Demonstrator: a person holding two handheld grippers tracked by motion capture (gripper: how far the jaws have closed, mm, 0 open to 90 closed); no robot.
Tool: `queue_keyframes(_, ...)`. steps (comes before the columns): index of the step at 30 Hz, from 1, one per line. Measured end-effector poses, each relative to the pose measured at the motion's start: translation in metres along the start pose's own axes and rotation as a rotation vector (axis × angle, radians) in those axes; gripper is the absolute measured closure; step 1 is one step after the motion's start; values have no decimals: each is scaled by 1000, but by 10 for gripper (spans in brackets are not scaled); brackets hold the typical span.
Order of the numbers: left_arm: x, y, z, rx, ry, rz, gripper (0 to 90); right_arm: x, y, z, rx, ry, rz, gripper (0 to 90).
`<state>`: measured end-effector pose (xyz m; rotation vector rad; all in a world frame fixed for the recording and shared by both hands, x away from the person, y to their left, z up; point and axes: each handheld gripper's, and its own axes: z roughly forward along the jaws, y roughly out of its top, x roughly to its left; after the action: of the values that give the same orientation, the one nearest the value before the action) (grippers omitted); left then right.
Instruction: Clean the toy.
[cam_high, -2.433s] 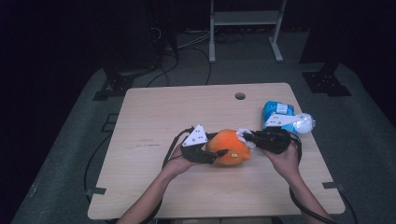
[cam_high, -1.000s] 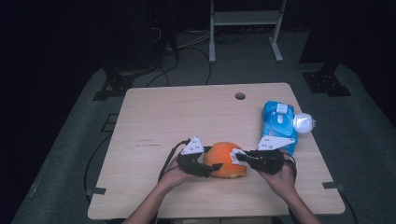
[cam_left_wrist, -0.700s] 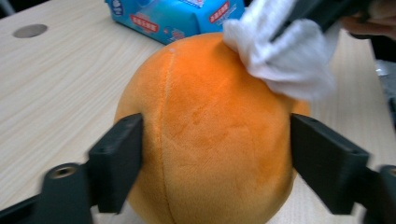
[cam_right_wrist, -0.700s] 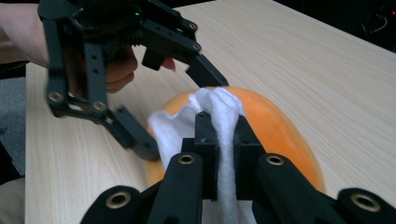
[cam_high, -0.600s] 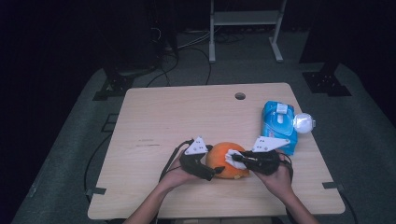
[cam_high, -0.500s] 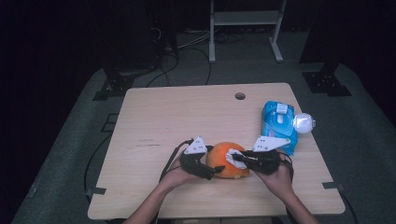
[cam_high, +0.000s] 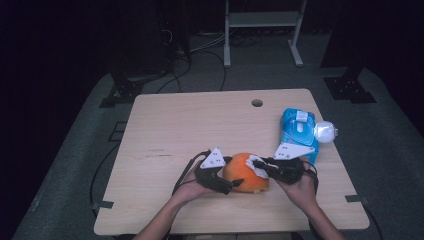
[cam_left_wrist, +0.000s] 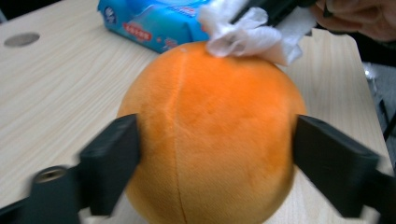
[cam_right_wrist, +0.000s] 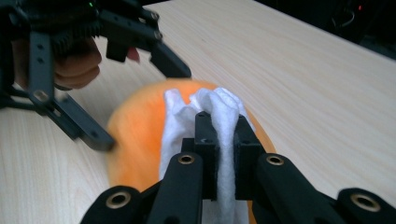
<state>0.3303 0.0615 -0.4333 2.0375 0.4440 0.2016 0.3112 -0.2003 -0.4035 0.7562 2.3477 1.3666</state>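
**Orange plush ball braced on worktop while a white wipe is pressed to its top**

The orange plush ball (cam_high: 244, 173) sits on the wooden worktop (cam_high: 200, 125), near the front edge and roughly at the middle of its width, between the two hands.

Left gripper (cam_high: 220, 180): its jaws stand wide, one on each side of the ball. They have just been opening. In the left gripper view the pads lie right at the ball's (cam_left_wrist: 210, 135) flanks; the plush shows no dent there, so the ball sits between them rather than being squeezed.

Right gripper (cam_high: 265, 167): its jaws are closed almost fully on a crumpled white wipe (cam_right_wrist: 219, 135), the cloth pinched upright between the pads. The wipe (cam_left_wrist: 252, 35) rests against the top of the ball, on the side away from the left gripper's camera.

A blue pack of wipes (cam_high: 298, 131) lies flat toward the right edge of the worktop, behind the right hand (cam_high: 300, 187), with a small white round object (cam_high: 325, 132) touching its right side. A round cable hole (cam_high: 257, 103) lies near the far edge.
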Motion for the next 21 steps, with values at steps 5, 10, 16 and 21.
queue_keyframes(5,6,-5,5,10,-31,-68,81,-4,-3,0,0,12,14,833)
queue_keyframes(10,-1,0,1,6,-6,-13,254,8,3,1,5,-1,-35,833)
queue_keyframes(16,-17,10,4,22,19,102,277,36,16,10,-15,77,-123,833)
queue_keyframes(21,-14,8,4,3,-7,85,182,26,16,6,-13,43,-88,834)
